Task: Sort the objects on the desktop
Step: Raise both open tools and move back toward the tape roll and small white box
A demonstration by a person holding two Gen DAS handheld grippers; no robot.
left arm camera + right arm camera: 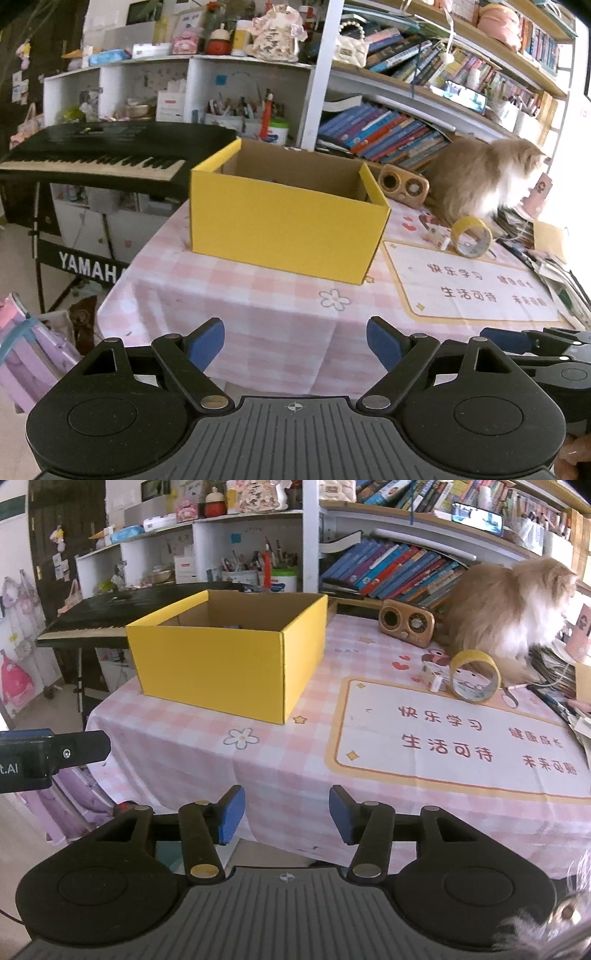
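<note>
Left wrist view: we are looking forward from the table's near edge, yellow box (288,218) ahead and fairly near. Right wrist view: we are facing likewise from just to the right. Both are sharing the box, tape roll (475,681), cat (509,609) and bookshelf (399,572)

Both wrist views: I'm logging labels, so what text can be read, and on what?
"YAMAH", cut off: keyboard stand.
"快乐学习", "生活可待": desk mat; its right-hand words are blurred.
"DAY": tablecloth.
"t.AI": left hand-held gripper.
Book spines: too small.
</note>
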